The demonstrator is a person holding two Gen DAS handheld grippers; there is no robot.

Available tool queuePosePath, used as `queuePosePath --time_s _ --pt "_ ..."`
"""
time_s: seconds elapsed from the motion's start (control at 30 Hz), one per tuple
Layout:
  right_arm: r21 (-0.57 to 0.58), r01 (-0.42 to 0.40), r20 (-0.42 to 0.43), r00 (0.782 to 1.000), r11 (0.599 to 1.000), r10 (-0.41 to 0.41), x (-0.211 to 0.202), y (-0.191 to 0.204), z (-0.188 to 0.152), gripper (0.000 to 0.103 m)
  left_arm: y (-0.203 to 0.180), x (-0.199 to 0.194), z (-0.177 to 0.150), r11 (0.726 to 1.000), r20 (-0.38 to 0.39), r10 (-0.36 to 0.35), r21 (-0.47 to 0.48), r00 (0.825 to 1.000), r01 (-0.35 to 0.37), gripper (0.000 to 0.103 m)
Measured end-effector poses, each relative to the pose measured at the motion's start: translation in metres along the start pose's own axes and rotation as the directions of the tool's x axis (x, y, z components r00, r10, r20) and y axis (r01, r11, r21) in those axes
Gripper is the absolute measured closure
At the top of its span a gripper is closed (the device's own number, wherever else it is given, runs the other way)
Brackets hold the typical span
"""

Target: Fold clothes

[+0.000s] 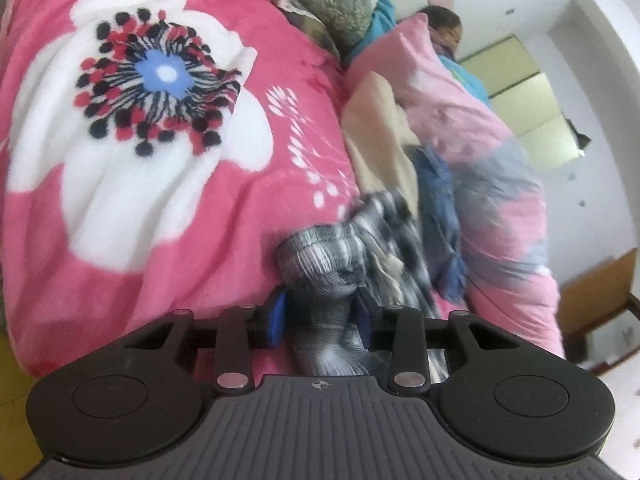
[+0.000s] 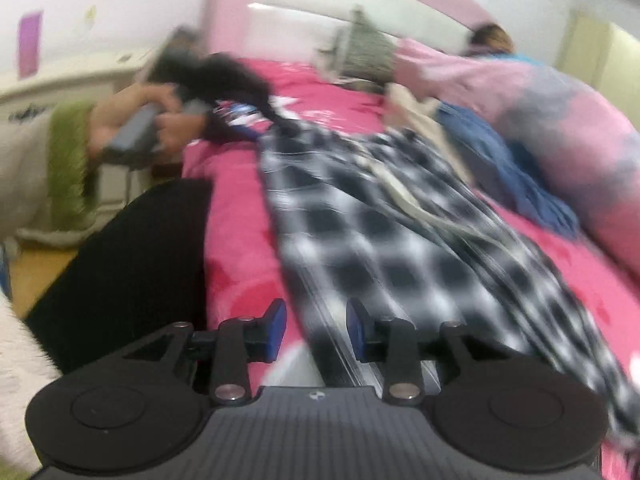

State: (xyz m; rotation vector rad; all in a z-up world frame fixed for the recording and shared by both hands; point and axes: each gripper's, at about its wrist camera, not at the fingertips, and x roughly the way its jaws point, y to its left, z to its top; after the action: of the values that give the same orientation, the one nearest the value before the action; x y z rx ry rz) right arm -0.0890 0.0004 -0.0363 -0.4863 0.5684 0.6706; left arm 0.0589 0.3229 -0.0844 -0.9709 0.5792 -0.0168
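A black-and-white plaid garment point(image 2: 380, 240) lies stretched along the pink blanket point(image 2: 236, 200) on a bed. My right gripper point(image 2: 316, 328) is shut on its near edge, which runs between the blue pads point(image 2: 276, 326). At the garment's far end a hand point(image 2: 168, 128) holds the other gripper; motion blur hides its fingers there. In the left wrist view my left gripper point(image 1: 320, 320) is shut on a bunched grey striped part of the plaid garment point(image 1: 320, 264), which trails off to the right.
The blanket carries a big white flower point(image 1: 160, 140). A rolled pink quilt point(image 2: 560, 140) lies along the right side with a person's head point(image 1: 444, 20) at its top. Blue cloth point(image 2: 500, 160), beige cloth point(image 1: 376, 128) and a green pillow point(image 2: 368, 52) lie nearby. A dark trouser leg point(image 2: 132, 264) stands beside the bed.
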Motion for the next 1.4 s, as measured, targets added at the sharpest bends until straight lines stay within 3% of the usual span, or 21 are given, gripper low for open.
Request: queuePosePath --time_s 0.13,0.2,0.27,0.3,0.43,0.53,0.73,0.83,0.97,1.07,1.17,1.27,1.3,1.4 --pt "-0.010 0.027 0.005 1.000 1.000 -0.027 0.011 0.000 0.004 0.069 -0.009 0.007 -0.003 0.999 0.045 0.037 0.023 0.998 -0.038 0.074" --pt "-0.014 0.041 0.008 0.999 0.999 -0.040 0.017 -0.001 0.005 0.074 -0.013 0.005 -0.002 0.998 0.073 0.038 0.039 0.997 -0.041 0.085" --pt "-0.019 0.054 0.011 0.998 0.998 -0.054 0.022 -0.001 0.007 0.102 -0.020 -0.003 -0.001 0.998 0.119 0.029 0.057 0.993 -0.036 0.089" --pt "-0.021 0.061 0.012 0.998 0.998 -0.061 0.025 -0.001 0.008 0.103 -0.025 -0.008 0.000 0.997 0.143 0.017 0.071 0.990 -0.027 0.090" --pt "0.065 0.028 0.043 0.999 0.997 -0.031 0.011 -0.020 0.014 0.103 -0.036 -0.020 -0.001 0.993 0.198 0.002 0.112 0.980 -0.025 0.091" --pt "0.118 -0.079 0.048 0.996 0.990 0.074 0.004 -0.032 0.012 0.103 -0.033 -0.023 -0.004 0.994 0.196 0.024 0.098 0.980 -0.044 0.091" --pt "0.048 -0.163 0.003 0.987 0.985 0.163 0.015 -0.021 0.013 0.103 -0.012 -0.030 -0.003 0.992 0.193 0.063 0.095 0.979 -0.083 0.092" --pt "0.026 -0.183 -0.040 0.982 0.983 0.184 0.029 -0.015 0.008 0.103 0.013 -0.019 -0.002 0.996 0.141 0.085 0.023 0.986 -0.090 0.092" --pt "0.007 -0.179 -0.084 0.980 0.984 0.179 0.040 -0.007 0.005 0.102 0.020 -0.018 0.000 0.999 0.129 0.044 0.012 0.991 -0.046 0.085" --pt "0.019 -0.177 -0.088 0.980 0.984 0.178 0.040 -0.006 0.000 0.094 0.028 -0.021 0.003 0.999 0.121 0.024 -0.049 0.992 -0.018 0.083" --pt "0.060 -0.198 -0.073 0.977 0.978 0.202 0.033 -0.006 -0.006 0.078 0.032 -0.024 0.001 0.991 0.138 0.033 -0.130 0.990 -0.015 0.081" --pt "0.124 -0.190 -0.060 0.978 0.974 0.199 0.021 -0.010 -0.015 0.073 0.029 -0.032 -0.003 0.985 0.191 0.068 -0.169 0.979 -0.035 0.077" --pt "0.149 -0.184 -0.058 0.979 0.972 0.194 0.016 -0.012 -0.018 0.073 0.027 -0.035 -0.005 0.984 0.219 0.086 -0.174 0.972 -0.048 0.071" --pt "0.235 -0.122 -0.051 0.989 0.964 0.137 -0.010 -0.022 -0.034 0.072 0.019 -0.049 -0.010 0.979 0.310 0.157 -0.171 0.938 -0.107 0.063"
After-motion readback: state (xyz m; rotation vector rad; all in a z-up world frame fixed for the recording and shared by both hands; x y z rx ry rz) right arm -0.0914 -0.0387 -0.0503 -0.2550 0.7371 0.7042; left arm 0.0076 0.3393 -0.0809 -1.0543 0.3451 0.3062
